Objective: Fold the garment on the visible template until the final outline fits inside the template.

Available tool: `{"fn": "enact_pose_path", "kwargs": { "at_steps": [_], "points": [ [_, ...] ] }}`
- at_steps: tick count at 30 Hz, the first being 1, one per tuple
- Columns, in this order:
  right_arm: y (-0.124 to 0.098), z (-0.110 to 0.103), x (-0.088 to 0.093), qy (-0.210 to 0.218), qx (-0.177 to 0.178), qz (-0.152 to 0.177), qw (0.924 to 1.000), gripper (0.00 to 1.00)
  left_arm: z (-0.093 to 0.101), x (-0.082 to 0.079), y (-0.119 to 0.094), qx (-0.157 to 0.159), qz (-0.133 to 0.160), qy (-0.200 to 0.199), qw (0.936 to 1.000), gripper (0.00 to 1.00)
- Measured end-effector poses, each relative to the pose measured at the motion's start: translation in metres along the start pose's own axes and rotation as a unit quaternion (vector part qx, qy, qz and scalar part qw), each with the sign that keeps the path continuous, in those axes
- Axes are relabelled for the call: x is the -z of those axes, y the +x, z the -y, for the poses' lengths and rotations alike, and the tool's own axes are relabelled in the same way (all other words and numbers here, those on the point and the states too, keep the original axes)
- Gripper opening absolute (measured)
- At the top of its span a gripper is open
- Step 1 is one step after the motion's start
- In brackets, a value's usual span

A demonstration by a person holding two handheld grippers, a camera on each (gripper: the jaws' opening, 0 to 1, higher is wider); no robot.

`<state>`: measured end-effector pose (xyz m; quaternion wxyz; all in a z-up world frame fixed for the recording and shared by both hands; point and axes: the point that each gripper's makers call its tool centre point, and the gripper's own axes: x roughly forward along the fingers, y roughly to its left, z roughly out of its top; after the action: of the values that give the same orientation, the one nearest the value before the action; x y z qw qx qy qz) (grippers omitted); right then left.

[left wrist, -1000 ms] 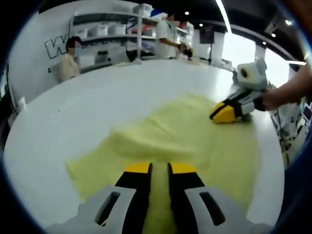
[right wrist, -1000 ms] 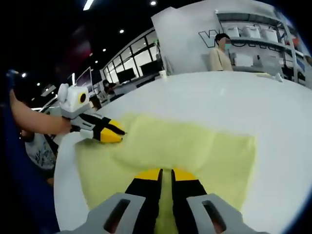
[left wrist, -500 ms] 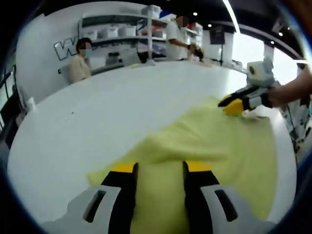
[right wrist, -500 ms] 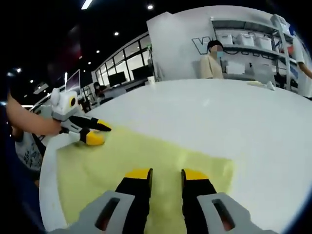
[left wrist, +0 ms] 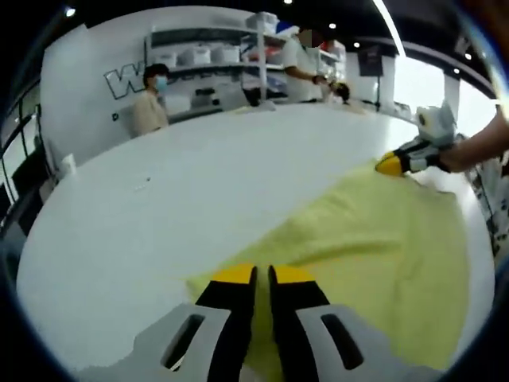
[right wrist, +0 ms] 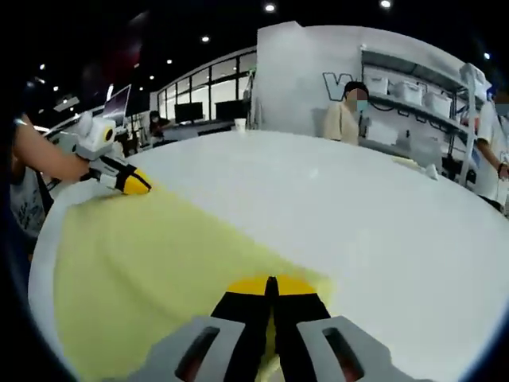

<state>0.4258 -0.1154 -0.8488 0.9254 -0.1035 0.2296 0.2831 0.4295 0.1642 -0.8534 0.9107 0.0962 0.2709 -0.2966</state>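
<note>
A pale yellow garment [left wrist: 374, 239] lies flat on the white round table [left wrist: 199, 175]. My left gripper [left wrist: 262, 274] is shut on the garment's near edge, with yellow cloth showing in the thin slit between its jaws. At the far right, my right gripper [left wrist: 391, 165] rests on another edge of the cloth, with a hand behind it. In the right gripper view the garment [right wrist: 151, 255] spreads to the left, and my right gripper [right wrist: 272, 282] is shut on its corner. My left gripper [right wrist: 135, 187] sits at the cloth's far left edge.
Bare white table [right wrist: 358, 207] stretches beyond the garment to its far rim. Past it stand a person [left wrist: 151, 99] and another person [left wrist: 306, 56] by shelves of white bins [left wrist: 207, 56]. An arm [right wrist: 40, 155] reaches in at the left.
Both grippers were shut on the cloth a second ago, stood open half a second ago, and are shut again at the garment's edges. The raised fold is gone and the cloth lies flatter.
</note>
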Motion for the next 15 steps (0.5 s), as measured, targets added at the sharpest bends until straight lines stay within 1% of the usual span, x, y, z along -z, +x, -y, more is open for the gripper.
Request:
{"fn": "enact_pose_path", "kwargs": {
  "at_steps": [1, 2, 3, 4, 5, 6, 7, 8, 9, 12, 14, 15],
  "points": [
    [0.0, 0.004, 0.0, -0.01, 0.01, -0.001, 0.9999, 0.0, 0.001, 0.0, 0.0, 0.0, 0.0, 0.002, 1.0, 0.08],
    [0.0, 0.004, 0.0, -0.005, 0.009, 0.001, 0.9999, 0.0, 0.002, -0.001, 0.0, 0.001, 0.003, 0.012, 0.9999, 0.08],
    [0.0, 0.007, -0.001, 0.003, 0.011, 0.002, 0.9999, 0.0, 0.0, 0.0, 0.0, 0.002, 0.004, 0.015, 0.9999, 0.08],
    [0.0, 0.008, -0.001, 0.02, 0.009, 0.006, 0.9997, 0.0, -0.001, 0.0, 0.0, 0.002, 0.005, 0.014, 0.9999, 0.08],
    [0.0, 0.01, -0.001, 0.023, 0.01, 0.007, 0.9997, 0.0, -0.001, -0.001, -0.001, 0.003, 0.005, 0.011, 0.9999, 0.08],
    [0.0, 0.011, -0.001, 0.019, 0.013, 0.007, 0.9997, 0.0, -0.002, 0.0, -0.001, 0.003, 0.006, 0.01, 0.9999, 0.07],
    [0.0, 0.01, -0.001, 0.015, 0.012, 0.007, 0.9998, 0.0, -0.003, 0.0, -0.001, 0.003, 0.007, 0.008, 0.9999, 0.04],
    [0.0, 0.01, -0.001, 0.015, 0.011, 0.008, 0.9998, 0.0, -0.012, 0.003, -0.004, -0.017, -0.001, 0.014, 0.9998, 0.04],
    [-0.001, 0.011, -0.001, 0.016, 0.01, 0.009, 0.9998, 0.0, -0.011, 0.003, -0.007, -0.009, 0.005, 0.004, 0.9999, 0.03],
    [0.0, 0.017, 0.0, 0.018, 0.018, 0.01, 0.9996, 0.0, -0.017, 0.002, -0.009, -0.014, 0.006, 0.006, 0.9999, 0.03],
    [0.0, 0.018, 0.0, 0.019, 0.021, 0.01, 0.9996, 0.0, -0.026, 0.003, -0.011, -0.028, 0.004, 0.001, 0.9996, 0.03],
    [0.001, 0.023, 0.0, 0.029, 0.025, 0.01, 0.9992, 0.0, -0.025, 0.002, -0.011, -0.024, 0.004, 0.002, 0.9997, 0.03]
  ]
}}
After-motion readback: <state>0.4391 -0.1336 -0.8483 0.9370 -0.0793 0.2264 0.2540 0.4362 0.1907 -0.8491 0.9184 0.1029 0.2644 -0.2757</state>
